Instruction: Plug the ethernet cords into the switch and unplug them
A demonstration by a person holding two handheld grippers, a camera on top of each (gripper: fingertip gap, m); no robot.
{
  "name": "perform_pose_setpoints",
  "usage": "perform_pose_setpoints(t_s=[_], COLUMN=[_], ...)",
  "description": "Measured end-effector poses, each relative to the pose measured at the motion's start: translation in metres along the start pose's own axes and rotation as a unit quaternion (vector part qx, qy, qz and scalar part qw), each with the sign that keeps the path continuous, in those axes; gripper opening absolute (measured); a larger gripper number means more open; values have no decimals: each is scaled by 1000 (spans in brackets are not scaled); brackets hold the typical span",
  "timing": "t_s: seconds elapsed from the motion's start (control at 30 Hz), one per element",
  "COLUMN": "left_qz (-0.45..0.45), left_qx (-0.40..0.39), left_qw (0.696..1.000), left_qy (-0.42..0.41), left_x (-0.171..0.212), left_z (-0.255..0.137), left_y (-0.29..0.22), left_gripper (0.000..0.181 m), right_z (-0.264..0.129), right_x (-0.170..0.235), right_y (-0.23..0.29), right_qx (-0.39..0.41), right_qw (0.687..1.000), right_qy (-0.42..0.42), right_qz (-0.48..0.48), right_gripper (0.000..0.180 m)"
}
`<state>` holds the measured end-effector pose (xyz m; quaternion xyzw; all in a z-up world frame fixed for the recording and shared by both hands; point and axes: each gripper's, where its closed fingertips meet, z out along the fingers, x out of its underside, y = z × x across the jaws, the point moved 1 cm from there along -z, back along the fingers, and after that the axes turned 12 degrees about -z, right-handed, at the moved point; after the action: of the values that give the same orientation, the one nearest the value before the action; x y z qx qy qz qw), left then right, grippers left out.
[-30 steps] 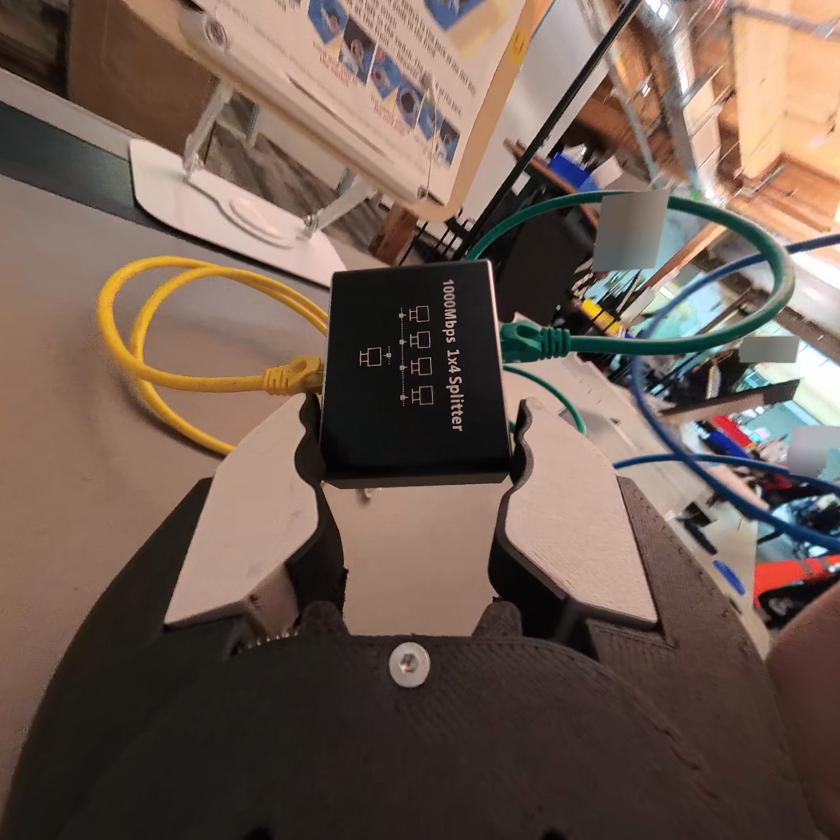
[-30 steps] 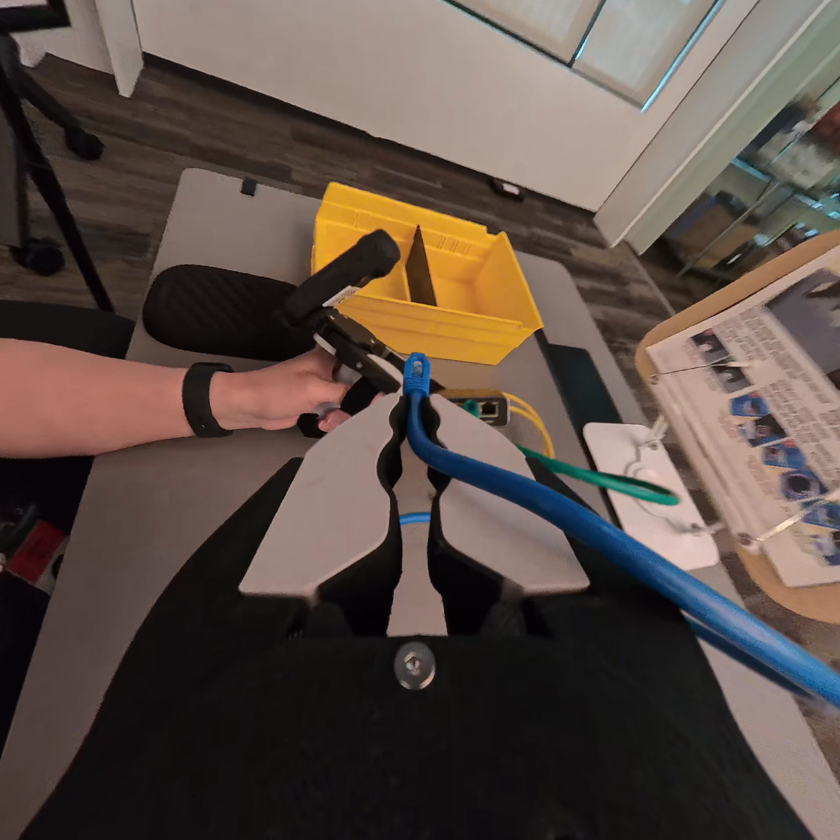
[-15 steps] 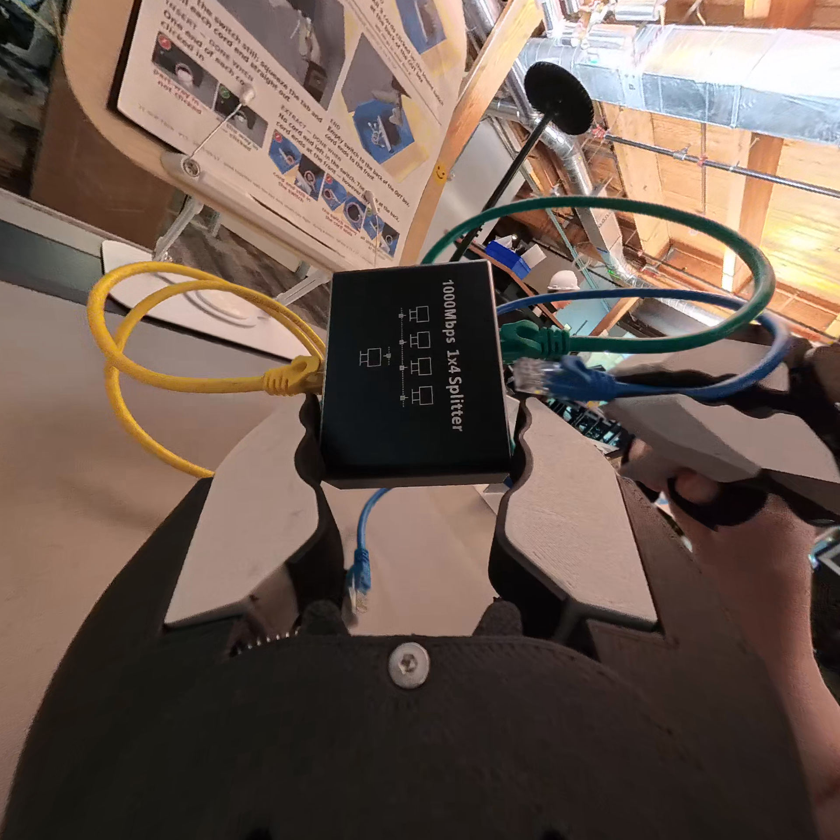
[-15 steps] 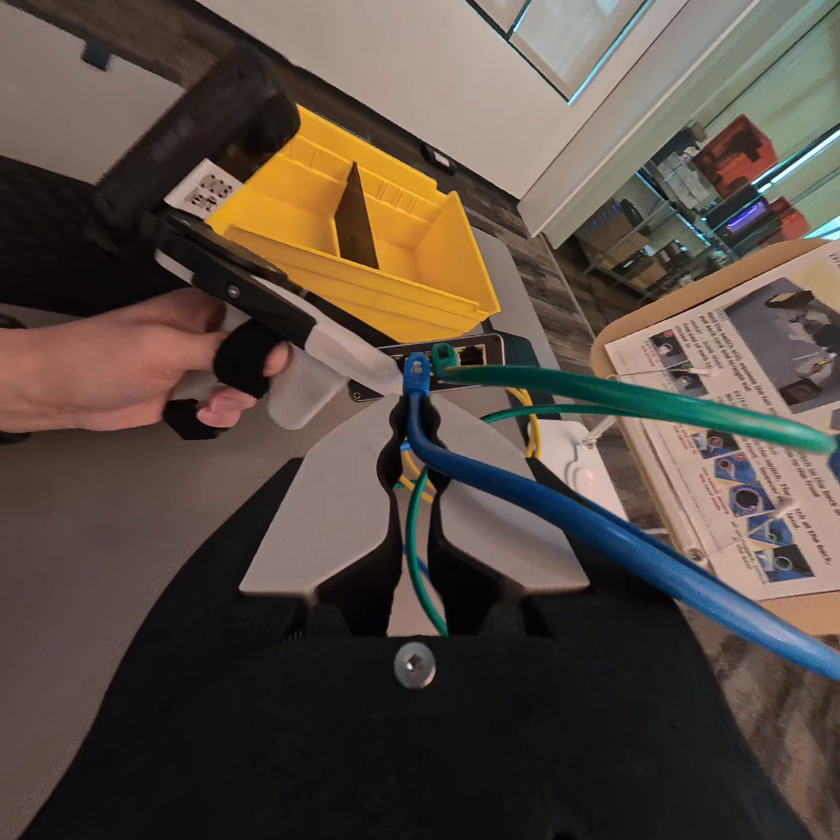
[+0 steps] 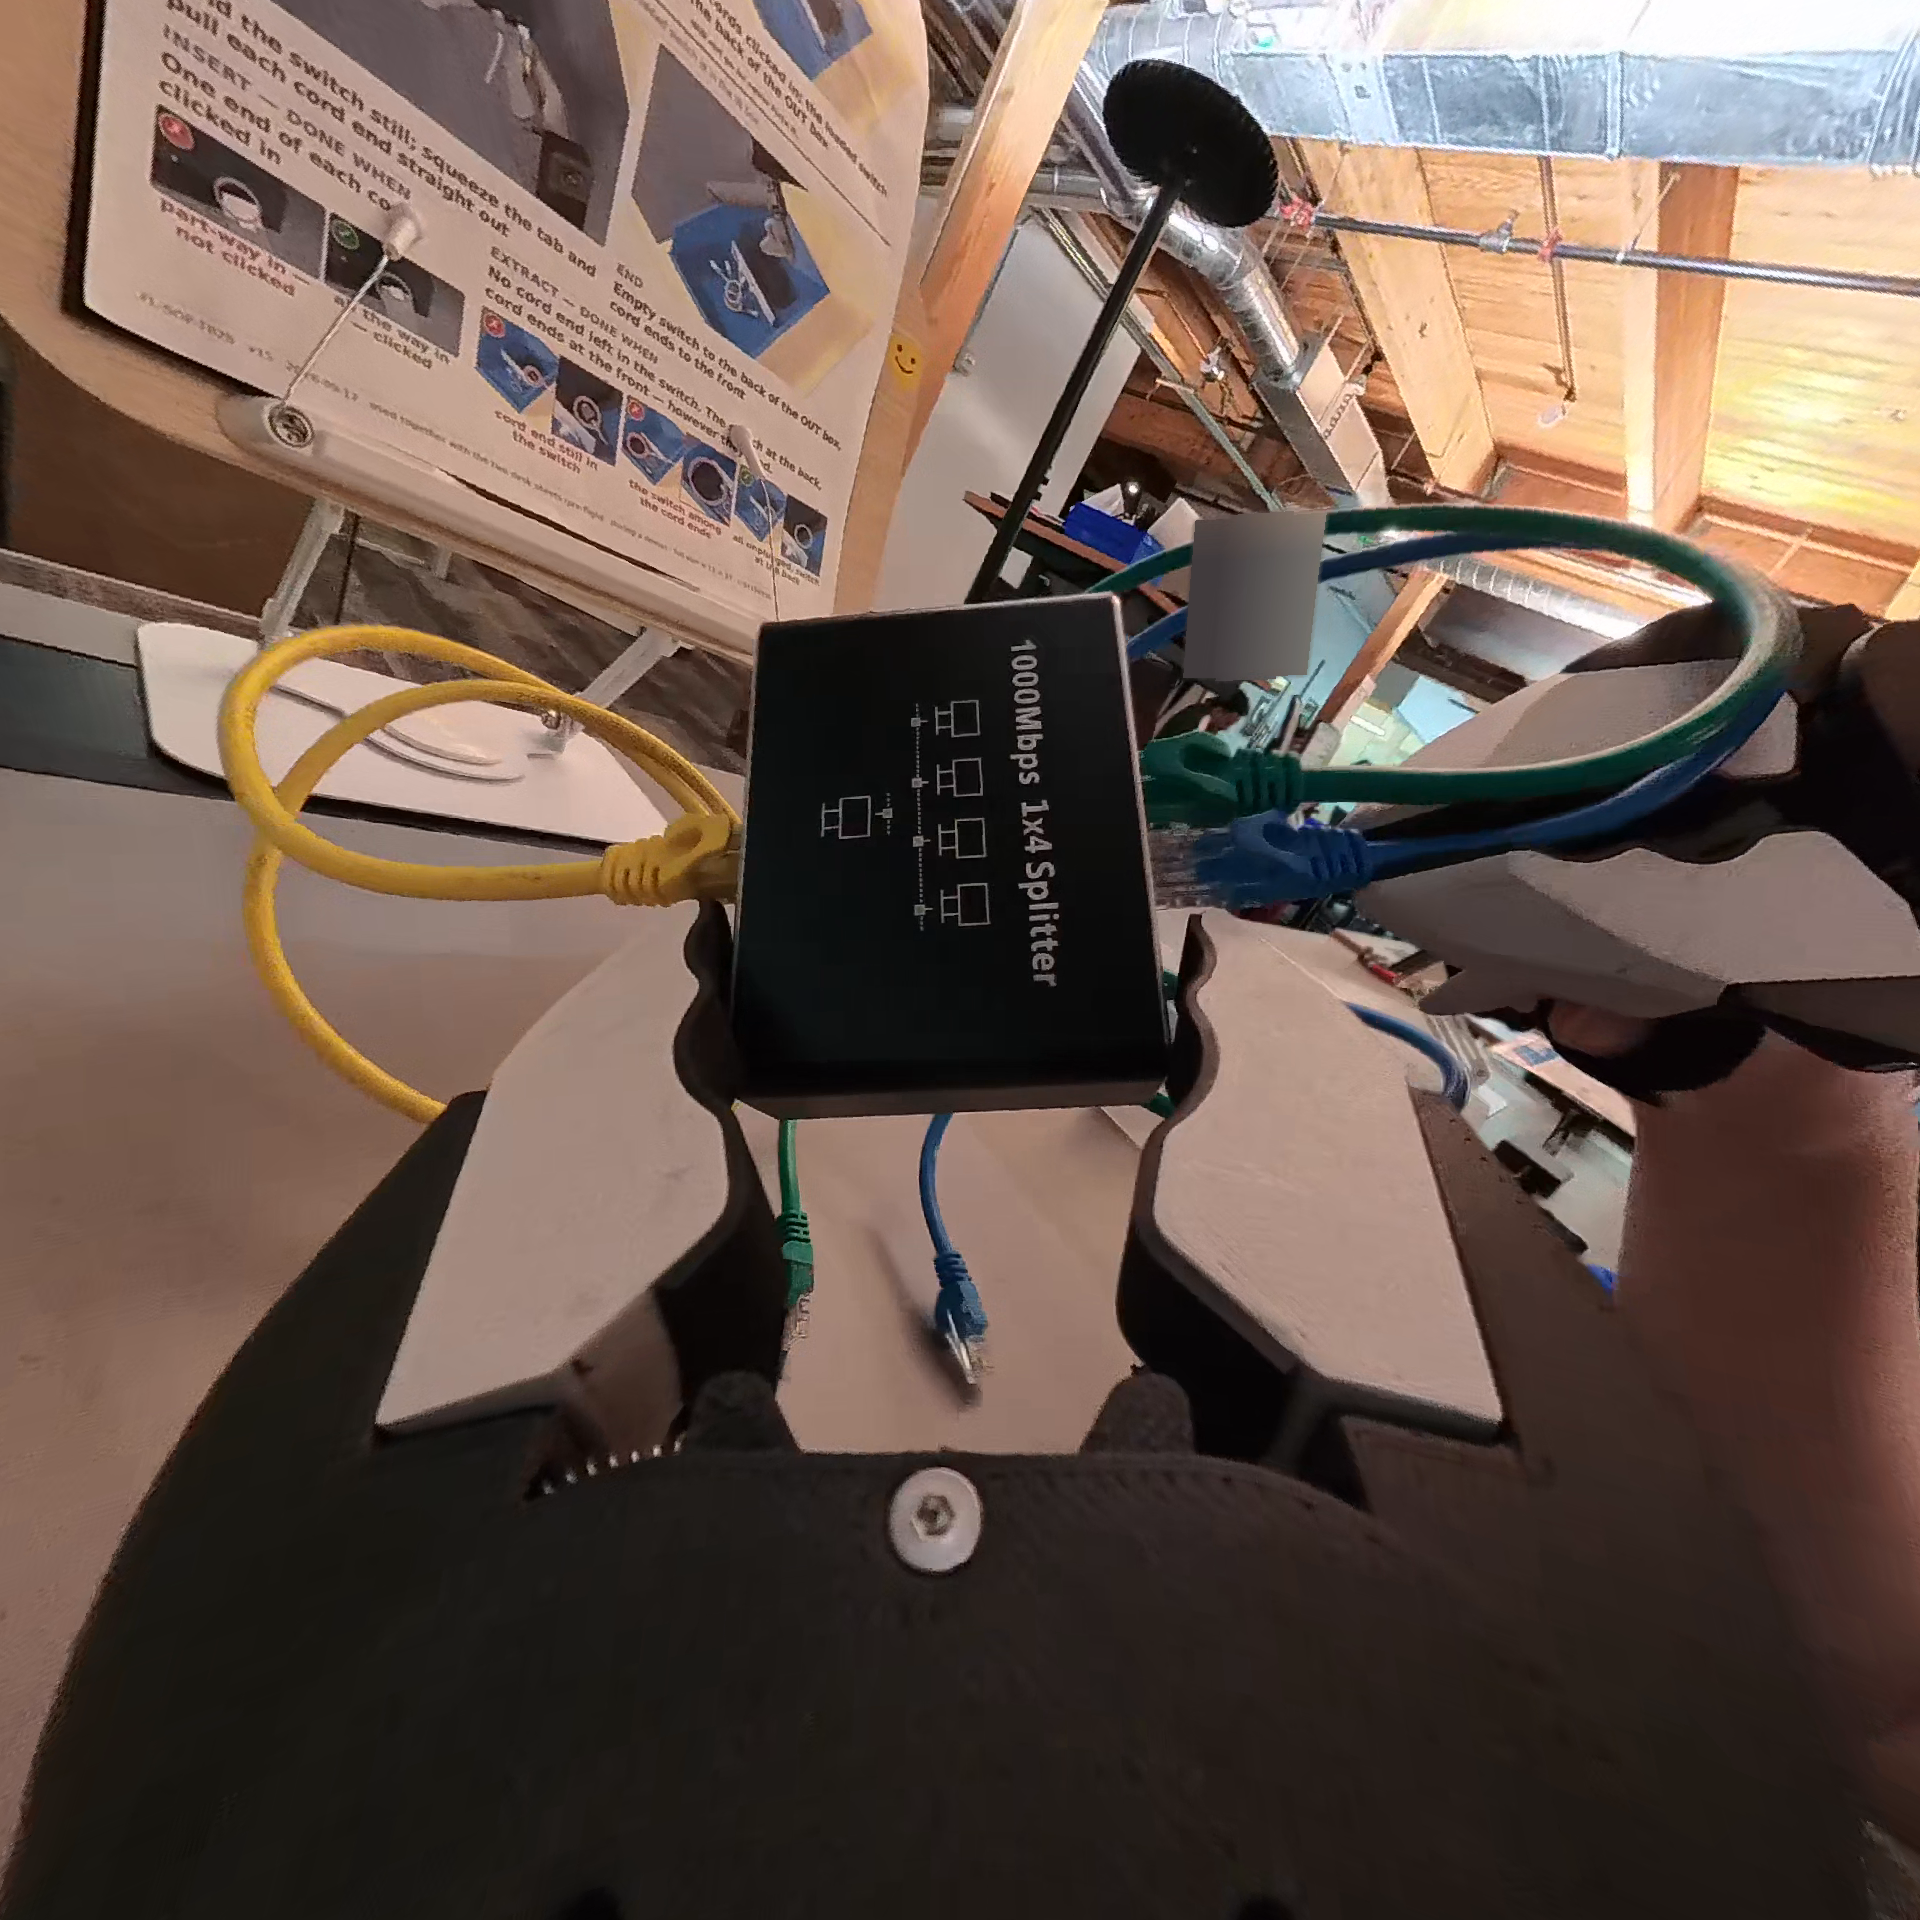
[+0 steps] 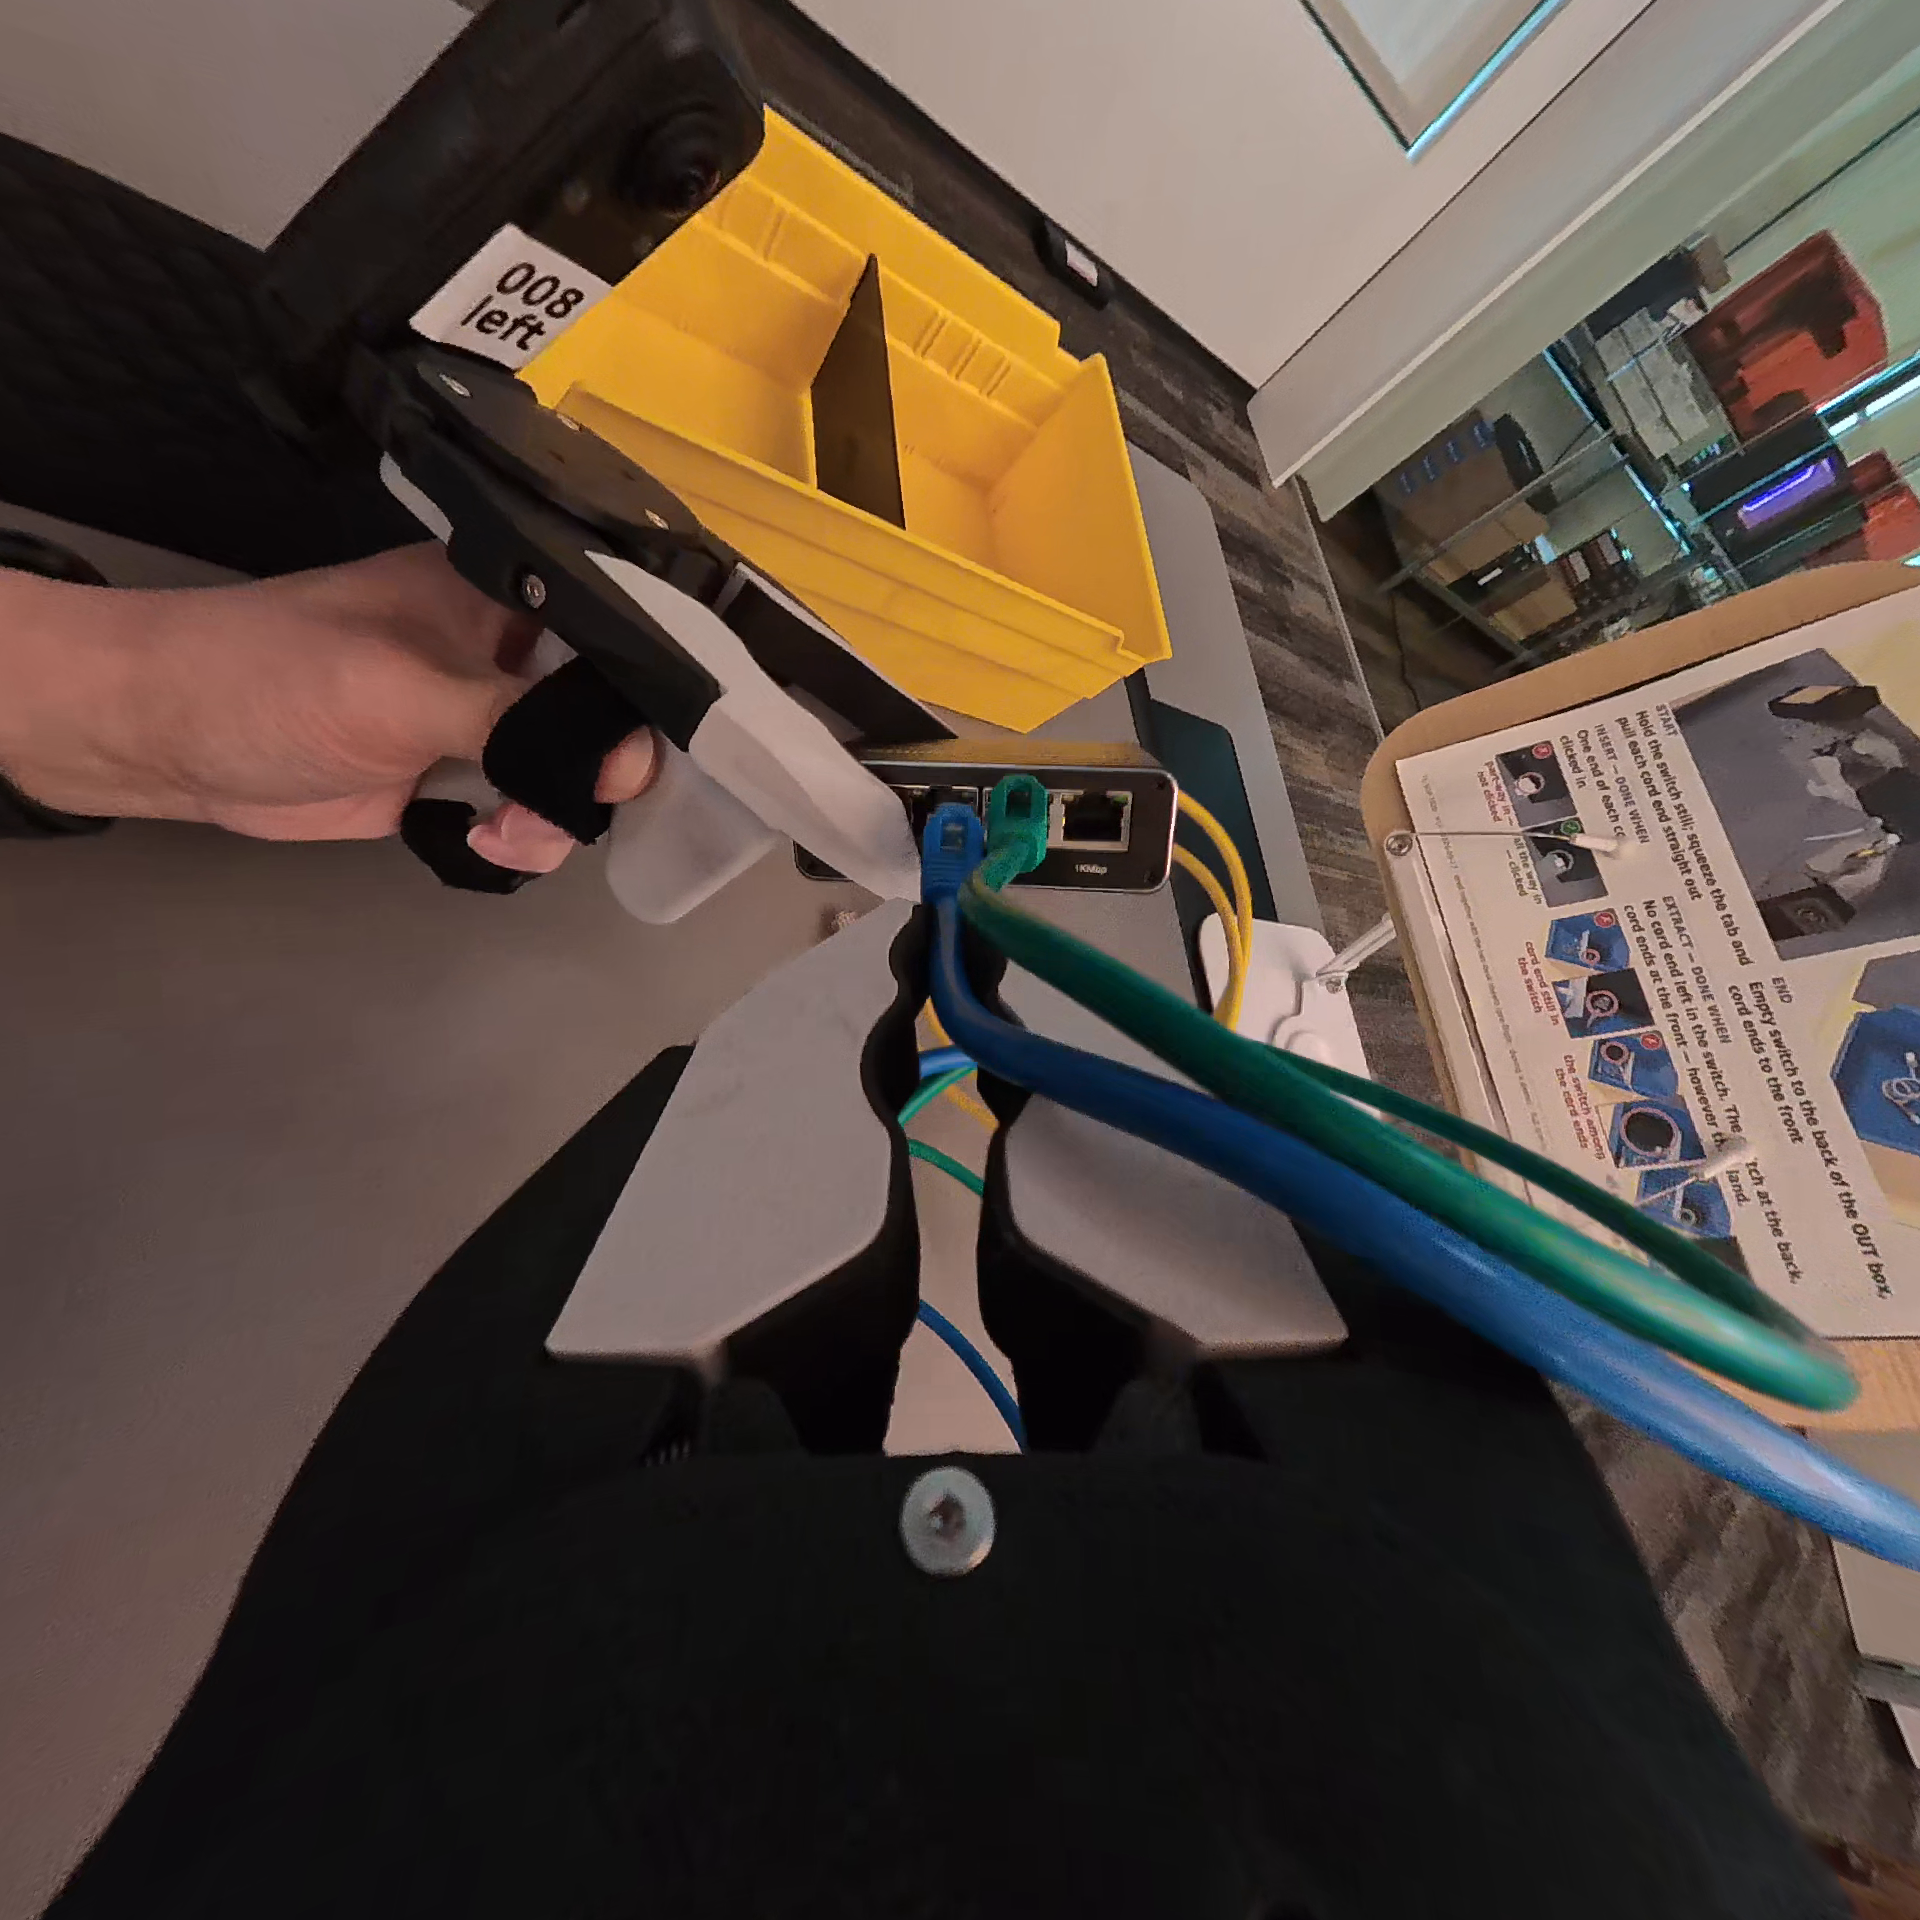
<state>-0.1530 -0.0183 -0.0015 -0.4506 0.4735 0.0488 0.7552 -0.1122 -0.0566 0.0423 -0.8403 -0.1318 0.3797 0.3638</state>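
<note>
The grey desk (image 6: 260, 1039) is carrying a yellow divided bin (image 6: 831, 499) near its far edge, and an instruction board (image 5: 468, 260) on a white stand is sitting at the desk's right edge as the right wrist view shows it. The left hand-held gripper (image 5: 940, 997) is pinching the black switch (image 5: 945, 842) by its two long sides, holding it raised above the desk. The right hand-held gripper (image 6: 951, 977) is pressed together on the blue cord (image 6: 1195, 1122) just behind its plug, and that plug is sitting at a port on the switch's port side; whether it is fully seated cannot be told. The green cord (image 5: 1226, 779) is plugged into the port just beside it and is looping out wide to the right. The yellow cord (image 5: 665, 862) is plugged into the opposite side of the switch, coiling over the desk. Free green and blue plug ends are hanging below the switch.
</note>
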Motion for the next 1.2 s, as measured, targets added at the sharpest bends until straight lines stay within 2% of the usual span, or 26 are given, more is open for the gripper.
perform_pose_setpoints(t_s=[0.03,0.23,0.4,0.77,1.0,1.1,1.2], left_qz=[2,2,-9,86,73,96,126], left_qx=[0,-15,-22,-25,-26,-26,-21], left_qw=[1000,999,999,995,996,994,989], left_qy=[-1,-31,-41,-43,-41,-54,-69], left_x=[0,-8,-11,-14,-13,-16,-21], left_z=[0,-4,-7,-7,-7,-8,-12], left_y=[-1,1,4,-8,-7,-10,-16], left_gripper=[81,81,81,78,77,77,77], right_z=[-1,4,8,-3,-2,-3,-7], right_x=[0,-7,-11,-15,-13,-15,-21], right_y=[0,-3,-2,-6,-3,-2,-2], right_qx=[0,19,46,44,49,64,67], right_qw=[1000,1000,998,998,995,991,992], right_qy=[2,-21,-14,-37,-24,-10,-23], right_qz=[1,13,-28,-23,-78,-116,-107], right_gripper=[5,6,6,6,6,7,7])
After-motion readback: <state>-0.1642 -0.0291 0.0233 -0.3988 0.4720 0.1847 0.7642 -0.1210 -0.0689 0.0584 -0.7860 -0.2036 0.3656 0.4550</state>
